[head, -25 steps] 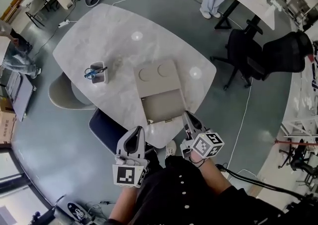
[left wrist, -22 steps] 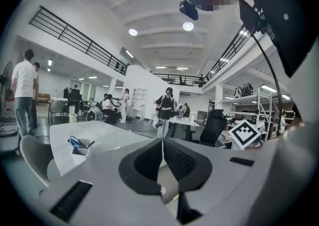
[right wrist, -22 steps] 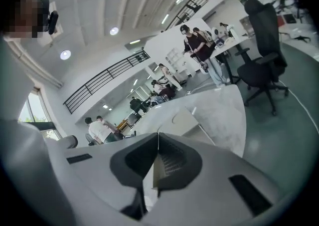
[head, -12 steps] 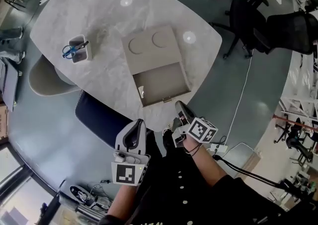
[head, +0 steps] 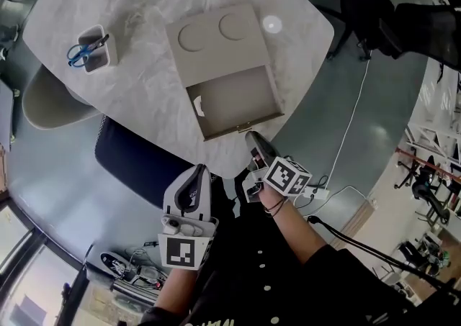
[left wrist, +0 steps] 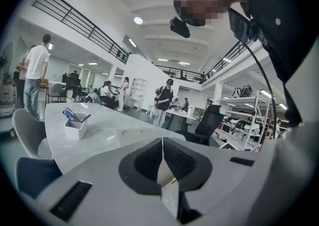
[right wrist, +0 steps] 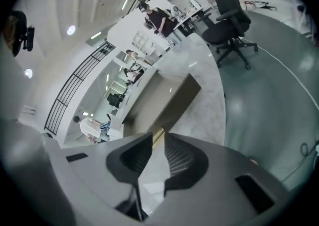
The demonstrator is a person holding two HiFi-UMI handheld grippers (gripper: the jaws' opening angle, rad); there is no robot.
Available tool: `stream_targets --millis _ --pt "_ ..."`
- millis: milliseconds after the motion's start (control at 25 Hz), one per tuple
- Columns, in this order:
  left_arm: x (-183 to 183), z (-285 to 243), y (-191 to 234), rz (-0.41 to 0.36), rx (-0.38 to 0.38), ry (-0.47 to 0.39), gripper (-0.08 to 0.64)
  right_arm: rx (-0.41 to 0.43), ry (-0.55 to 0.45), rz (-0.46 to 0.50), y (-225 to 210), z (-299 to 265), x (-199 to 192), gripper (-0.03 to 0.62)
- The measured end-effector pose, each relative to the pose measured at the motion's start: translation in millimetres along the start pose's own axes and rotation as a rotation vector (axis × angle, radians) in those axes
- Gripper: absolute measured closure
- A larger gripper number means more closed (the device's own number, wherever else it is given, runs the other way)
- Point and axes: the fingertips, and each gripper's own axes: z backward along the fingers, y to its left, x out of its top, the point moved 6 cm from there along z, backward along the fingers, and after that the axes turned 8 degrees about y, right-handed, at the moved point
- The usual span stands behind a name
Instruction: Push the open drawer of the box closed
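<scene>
Marble table (head: 144,8): the box's (head: 216,37) drawer (head: 234,105) opens toward the near edge.
Head view alone shows inside it. The right gripper (head: 253,140), jaws narrowly parted and empty, faces its front; the left gripper (head: 196,175) is closed, empty.

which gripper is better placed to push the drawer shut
Right. The right gripper sits just before the front of the open drawer, its jaws aimed at the gold handle in its own view. The left gripper hangs farther back, off the table edge, left of the drawer.
</scene>
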Motion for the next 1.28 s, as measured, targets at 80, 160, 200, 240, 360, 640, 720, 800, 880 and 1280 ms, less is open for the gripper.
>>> stream_targets --millis 80,160,200,240,360,640,720,800,880,1280 --pt "-0.3 -1.0 3.7 -0.008 0.006 -0.014 0.541 0.002 0.003 -0.017 -1.3 -5.4 -1.7 0.515" --pt "-2.3 -0.7 5.4 -0.004 0.009 -0.002 0.541 0.003 0.005 -0.037 -2.2 -9.5 -3.2 0.514" --pt "-4.1 -0.3 5.8 0.001 0.009 0.012 0.541 0.005 0.005 -0.050 -2.4 -11.2 -3.7 0.514" --pt "-6.3 0.0 6.3 0.006 0.008 0.028 0.541 0.008 0.005 -0.063 -2.5 -12.9 -4.0 0.512" --pt "-9.6 0.5 9.1 0.011 0.005 0.052 0.541 0.016 0.003 -0.103 -3.6 -16.9 -4.8 0.505" --pt "-8.0 -1.1 12.6 0.009 0.009 0.034 0.541 0.052 -0.010 -0.166 -5.1 -20.9 -5.4 0.509" --pt "-12.8 -0.1 12.4 0.019 0.007 0.071 0.541 0.060 -0.014 -0.176 -4.0 -21.1 -5.4 0.532" --pt "-14.5 -0.2 13.0 0.024 0.007 0.081 0.541 0.058 -0.016 -0.183 -3.0 -21.7 -5.5 0.534" --pt "-12.7 -0.8 13.7 0.019 0.007 0.066 0.541 0.058 -0.018 -0.187 -2.6 -21.4 -5.5 0.536" --pt "-15.1 1.3 16.4 0.030 0.010 0.090 0.541 0.088 -0.027 -0.191 8.5 -32.6 6.7 0.537"
